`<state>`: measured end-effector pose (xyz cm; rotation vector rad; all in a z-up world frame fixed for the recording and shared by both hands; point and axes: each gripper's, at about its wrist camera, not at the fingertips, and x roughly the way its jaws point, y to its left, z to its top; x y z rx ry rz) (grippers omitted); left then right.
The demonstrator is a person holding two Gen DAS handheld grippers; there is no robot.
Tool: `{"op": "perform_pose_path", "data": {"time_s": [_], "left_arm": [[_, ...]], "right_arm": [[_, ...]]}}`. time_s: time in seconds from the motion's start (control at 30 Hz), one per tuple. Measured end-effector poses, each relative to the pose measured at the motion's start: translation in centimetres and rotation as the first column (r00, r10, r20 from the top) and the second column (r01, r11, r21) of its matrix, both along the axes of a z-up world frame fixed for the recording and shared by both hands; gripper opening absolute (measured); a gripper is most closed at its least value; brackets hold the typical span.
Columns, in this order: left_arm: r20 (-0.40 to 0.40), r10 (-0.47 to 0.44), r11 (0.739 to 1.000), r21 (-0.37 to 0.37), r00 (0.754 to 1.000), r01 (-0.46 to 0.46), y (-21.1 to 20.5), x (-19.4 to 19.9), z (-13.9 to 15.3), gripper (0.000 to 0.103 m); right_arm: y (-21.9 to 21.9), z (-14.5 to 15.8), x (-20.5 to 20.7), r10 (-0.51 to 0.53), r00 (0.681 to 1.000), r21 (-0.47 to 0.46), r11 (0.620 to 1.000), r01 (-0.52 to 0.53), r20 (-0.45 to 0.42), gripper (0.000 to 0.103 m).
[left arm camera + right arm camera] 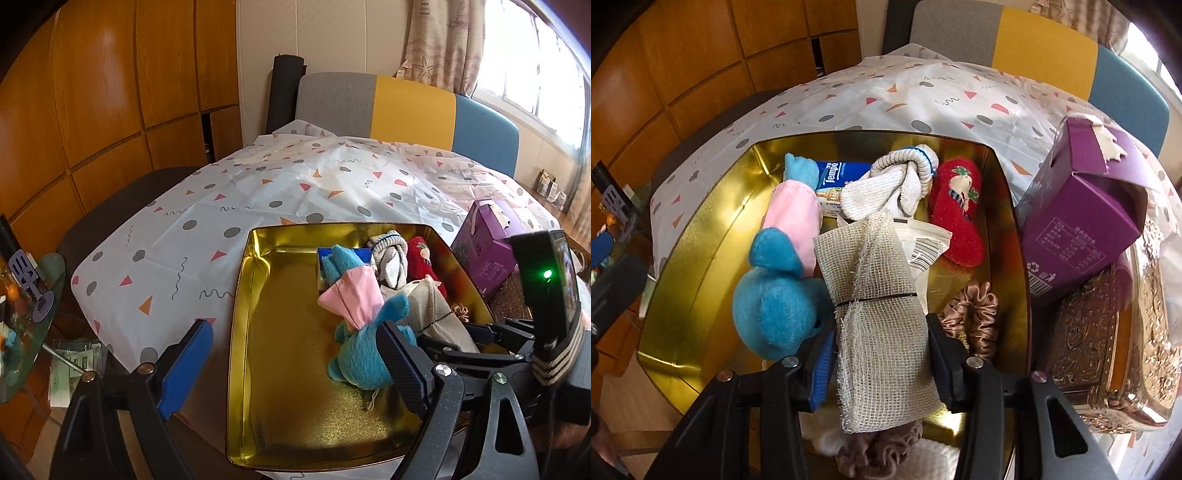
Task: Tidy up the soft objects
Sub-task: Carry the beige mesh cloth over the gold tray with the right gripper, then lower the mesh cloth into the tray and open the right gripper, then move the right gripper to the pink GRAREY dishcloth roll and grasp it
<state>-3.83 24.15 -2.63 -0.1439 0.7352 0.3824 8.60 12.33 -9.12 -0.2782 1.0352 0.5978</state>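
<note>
Grippers number two in our frames. Nearest in the right wrist view, the right gripper (881, 363) has the mesh cloth bundle (875, 295) between its jaws; the cloth fills the gap, but we cannot tell whether the pads press on it. In the left wrist view, the left gripper (295, 365) stands wide with nothing between its fingers, the blue pad outside the tin's left wall and the black pad beside the blue plush toy (364, 350). We count one gold tin (280, 369) on the patterned tablecloth (258, 192), and all soft objects lie toward its right half. Inside it we count one blue plush toy with a pink garment, one mesh cloth bundle tied with a black band, one white knit glove roll (897, 181), one red knit sock (956, 214), and one blue tissue pack (842, 177). The right wrist view alone shows one tan satin scrunchie (975, 317) near the right jaw, a second brownish scrunchie (875, 450) under the gripper, a white barcoded packet (923, 247) beneath the bundle, and the ornate metal lid (1108, 350) right of the tin. One purple carton (1082, 221) rests partly on that lid, touching the tin's right side. The left wrist view alone shows the glass side table (26, 314) at far left. Farthest back stand one three-colour chair back (406, 110), wooden panelling, and a curtained window.
</note>
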Motion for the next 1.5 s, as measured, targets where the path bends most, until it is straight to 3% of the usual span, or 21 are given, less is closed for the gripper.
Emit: {"op": "perform_pose_path", "data": {"time_s": [0.47,0.63,0.97,1.23,1.5], "left_arm": [[-0.015,0.009,0.999,-0.050,1.000,-0.009,0.6,0.1,-0.6,0.093],[0.000,-0.005,0.999,-0.049,1.000,0.005,0.2,0.0,-0.1,0.093],[0.036,-0.057,0.998,0.021,0.998,0.056,-1.4,-0.2,1.5,0.093],[0.029,-0.104,0.994,0.035,0.994,0.103,-3.0,0.1,1.8,0.093],[0.038,-0.194,0.980,0.043,0.980,0.193,-5.6,0.6,2.6,0.093]], "right_arm": [[-3.1,3.0,-0.7,0.008,1.000,0.147,0.989,-0.012,0.025,0.048],[-3.2,2.5,-0.6,0.042,0.999,0.174,0.984,-0.035,-0.034,0.048],[-8.0,7.0,-2.2,-0.001,0.987,0.176,0.984,-0.027,0.158,0.048],[-15.4,9.6,-1.0,-0.159,0.963,0.187,0.975,0.119,0.215,0.048],[-24.0,9.4,1.0,-0.347,0.916,0.180,0.932,0.314,0.199,0.048]]}}
